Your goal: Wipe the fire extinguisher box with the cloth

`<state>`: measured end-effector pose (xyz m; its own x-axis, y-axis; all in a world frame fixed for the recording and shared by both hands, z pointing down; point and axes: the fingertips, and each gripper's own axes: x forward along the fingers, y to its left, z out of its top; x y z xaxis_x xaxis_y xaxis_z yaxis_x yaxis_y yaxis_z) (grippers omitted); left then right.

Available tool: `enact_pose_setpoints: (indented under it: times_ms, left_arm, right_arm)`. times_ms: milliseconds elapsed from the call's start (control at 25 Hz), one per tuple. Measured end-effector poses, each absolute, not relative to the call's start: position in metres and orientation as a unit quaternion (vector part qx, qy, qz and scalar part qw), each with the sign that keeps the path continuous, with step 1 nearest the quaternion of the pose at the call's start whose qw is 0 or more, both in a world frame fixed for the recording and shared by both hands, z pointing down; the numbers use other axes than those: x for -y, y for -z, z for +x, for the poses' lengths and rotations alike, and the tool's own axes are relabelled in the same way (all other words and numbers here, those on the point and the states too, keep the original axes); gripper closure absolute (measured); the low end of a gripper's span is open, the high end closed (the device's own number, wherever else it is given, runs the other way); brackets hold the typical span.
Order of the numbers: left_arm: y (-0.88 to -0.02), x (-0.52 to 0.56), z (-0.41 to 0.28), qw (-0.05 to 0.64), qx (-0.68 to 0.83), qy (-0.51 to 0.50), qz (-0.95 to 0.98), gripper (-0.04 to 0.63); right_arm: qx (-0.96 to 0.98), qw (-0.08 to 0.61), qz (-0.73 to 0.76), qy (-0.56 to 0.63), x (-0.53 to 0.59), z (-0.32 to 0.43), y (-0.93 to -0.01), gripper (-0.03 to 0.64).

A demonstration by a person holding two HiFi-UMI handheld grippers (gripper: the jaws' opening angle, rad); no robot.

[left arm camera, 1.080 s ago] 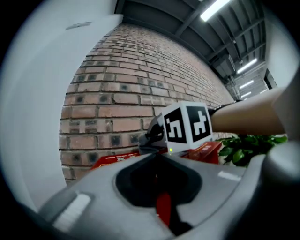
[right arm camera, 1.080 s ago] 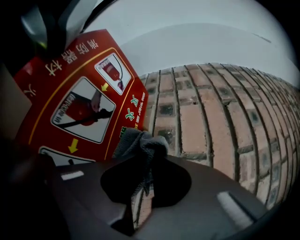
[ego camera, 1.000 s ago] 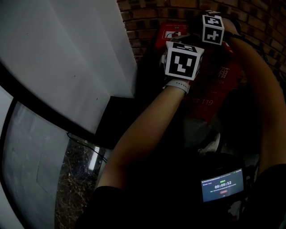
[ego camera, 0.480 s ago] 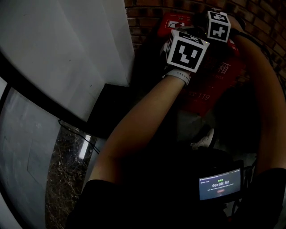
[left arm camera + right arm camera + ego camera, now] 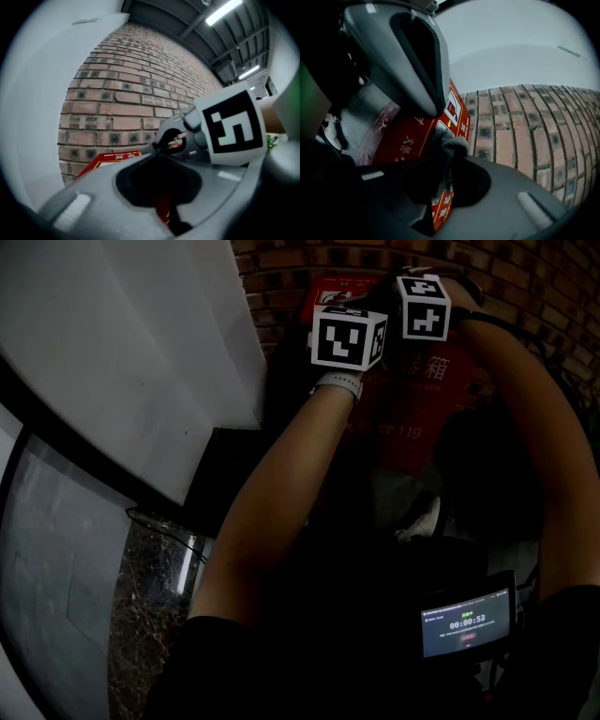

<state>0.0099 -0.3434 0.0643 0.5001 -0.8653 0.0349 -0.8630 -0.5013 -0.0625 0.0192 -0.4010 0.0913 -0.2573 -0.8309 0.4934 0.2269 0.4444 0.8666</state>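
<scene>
Right gripper view shows the right gripper (image 5: 440, 163) clamped on a bunched grey knitted cloth (image 5: 450, 143), whose folds stick out past the jaw tips. The bunch sits at the upper edge of the red fire extinguisher box with white and yellow print (image 5: 401, 136). Whether it presses on the surface cannot be told. Just past that edge runs the red-brown brick wall (image 5: 511, 136).

Left gripper view shows the left gripper (image 5: 157, 151) with its jaws together at the tips and nothing between them. The box's red shows through the dark hollow behind the tips, and the box's top corner lies low at the left. Just to the right is the right gripper's black-and-white marker cube (image 5: 234, 129).

Head view has both grippers close together over the top of the box, the left one slightly lower and to the left. The box stands against the brick wall, its printed front facing the camera. The person's bare forearms (image 5: 281, 493) reach up to it. A pale wall panel (image 5: 141, 352) fills the left side. A white shoe (image 5: 427, 518) lies below the box, and a small lit screen (image 5: 466, 622) glows at the bottom right.
</scene>
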Motion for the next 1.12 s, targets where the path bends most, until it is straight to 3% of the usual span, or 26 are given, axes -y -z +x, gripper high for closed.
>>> enact_pose_setpoints:
  times_ms: [760,1120]
  left_arm:
    - [-0.070,0.331,0.010,0.059,-0.515,0.064,-0.853,0.592]
    - [-0.047,0.319,0.045,0.041,-0.498,0.036,-0.866,0.592]
  right_arm:
    - [0.676,0.548,0.190,0.455,0.306,0.028,-0.094,0.586]
    - [0.661,0.534,0.286,0.443,0.335,0.076,-0.035,0.584]
